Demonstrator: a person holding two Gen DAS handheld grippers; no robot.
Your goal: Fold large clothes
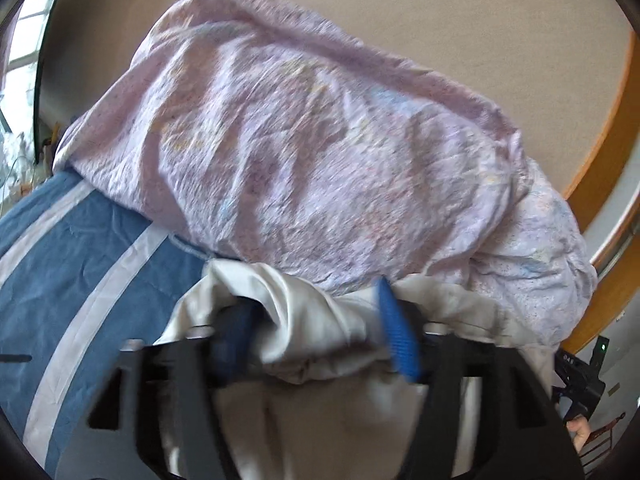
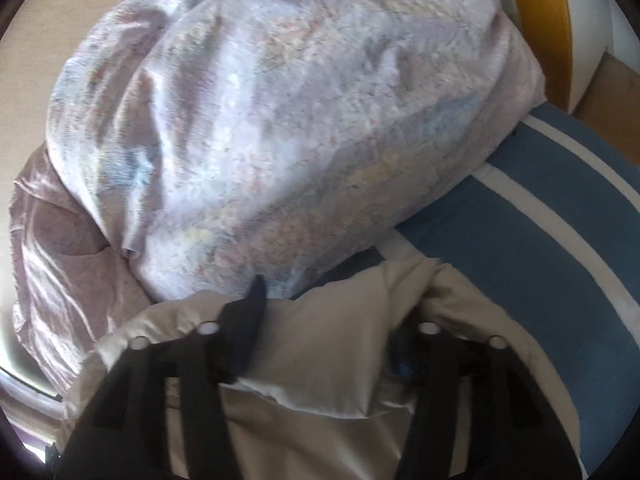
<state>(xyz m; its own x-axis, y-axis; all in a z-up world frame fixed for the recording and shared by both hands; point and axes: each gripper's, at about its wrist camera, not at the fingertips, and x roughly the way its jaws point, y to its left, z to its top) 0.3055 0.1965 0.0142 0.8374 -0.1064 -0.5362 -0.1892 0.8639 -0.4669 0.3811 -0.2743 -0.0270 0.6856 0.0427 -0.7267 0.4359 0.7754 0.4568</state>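
Plainly, both the left claw (image 1: 316, 320) and right claw (image 2: 328, 328) stand spread over pale cloth (image 1: 304, 304); no legible writing.

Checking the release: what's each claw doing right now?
Left claw: open, pale garment loose between its fingers.
Right claw: open, same garment between.

The garment (image 1: 320, 320) is off-white to pale beige, plain and without pattern, and the bulky quilt (image 1: 300, 140) behind it is pale lilac-pink with a fine speckled print in faint blue, yellow and rose. The bed cover (image 1: 80, 264) is mid blue with broad white stripes. The left gripper (image 1: 316, 328) is black with ribbed bright-blue pads; the bed frame (image 1: 600, 152) is orange-brown wood, and the wall (image 1: 480, 20) is beige-pink.
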